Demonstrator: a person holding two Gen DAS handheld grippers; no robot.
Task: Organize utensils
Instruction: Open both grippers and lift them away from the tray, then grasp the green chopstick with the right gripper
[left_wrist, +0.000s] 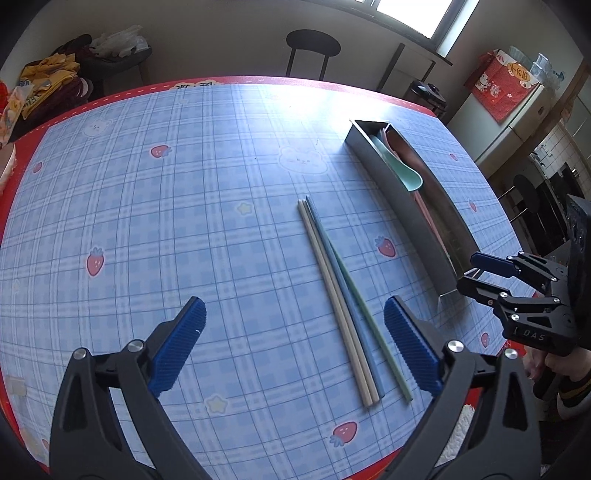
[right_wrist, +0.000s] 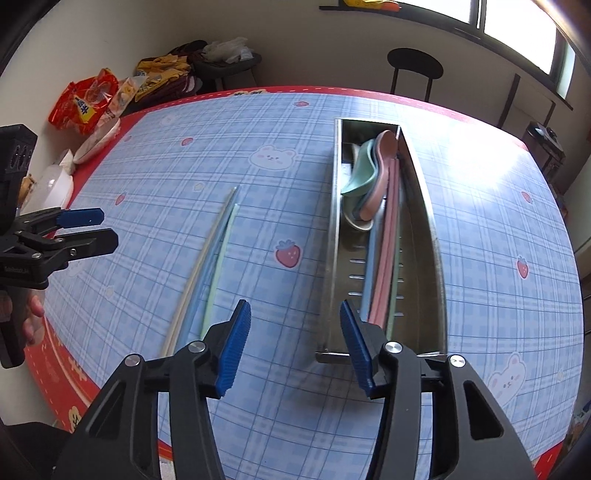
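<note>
Several chopsticks lie side by side on the blue checked tablecloth: a cream pair (left_wrist: 334, 299), a blue one (left_wrist: 345, 301) and a green one (left_wrist: 373, 325). They also show in the right wrist view (right_wrist: 210, 266). A long steel utensil tray (left_wrist: 413, 221) (right_wrist: 332, 240) holds pink chopsticks (right_wrist: 388, 251) and stacked spoons (right_wrist: 369, 177). My left gripper (left_wrist: 295, 343) is open and empty, just above the near ends of the loose chopsticks. My right gripper (right_wrist: 295, 343) is open and empty at the tray's near end; it also shows in the left wrist view (left_wrist: 476, 271).
The table has a red border (right_wrist: 55, 369). Snack bags (right_wrist: 85, 99), a white bowl (right_wrist: 55, 184) and clothes sit at the far left. A black stool (left_wrist: 312, 46) and a fridge (left_wrist: 517, 110) stand beyond the table.
</note>
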